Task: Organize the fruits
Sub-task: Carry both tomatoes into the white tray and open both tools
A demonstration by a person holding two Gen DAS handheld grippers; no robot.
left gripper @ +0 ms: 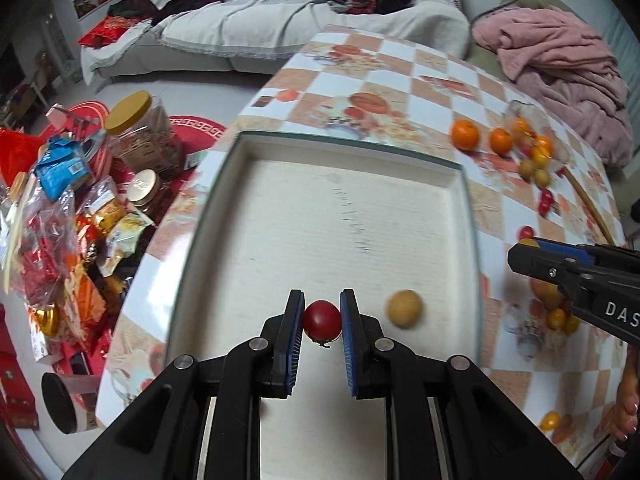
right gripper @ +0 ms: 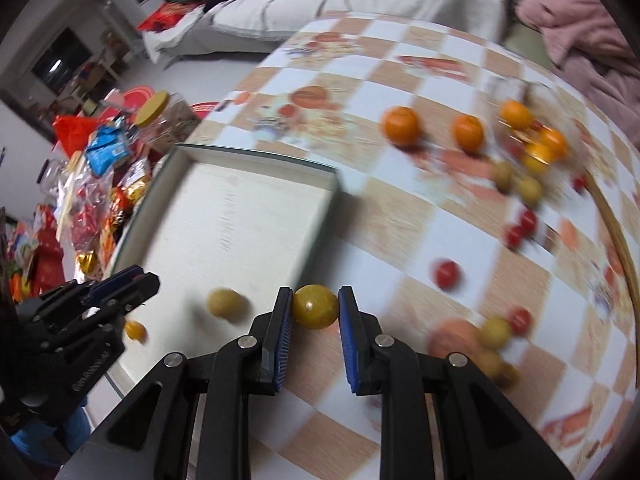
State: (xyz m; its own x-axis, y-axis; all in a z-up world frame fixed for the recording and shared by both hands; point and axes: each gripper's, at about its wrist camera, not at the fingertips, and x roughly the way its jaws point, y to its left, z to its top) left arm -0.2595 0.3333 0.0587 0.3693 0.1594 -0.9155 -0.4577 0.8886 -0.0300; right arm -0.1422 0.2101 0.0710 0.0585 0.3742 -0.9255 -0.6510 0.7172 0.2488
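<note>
My left gripper is shut on a red cherry tomato and holds it above the near end of the pale tray. A tan round fruit lies in the tray just to its right. My right gripper is shut on a yellow round fruit above the table, near the tray's right wall. The tan fruit and a small orange fruit show in the tray in the right wrist view. The left gripper shows at the left there; the right gripper shows at the right of the left wrist view.
On the checked tablecloth lie two oranges, a bunch of orange and tan fruits and several red tomatoes. Off the table's left edge is a pile of snack bags and jars. A sofa stands behind.
</note>
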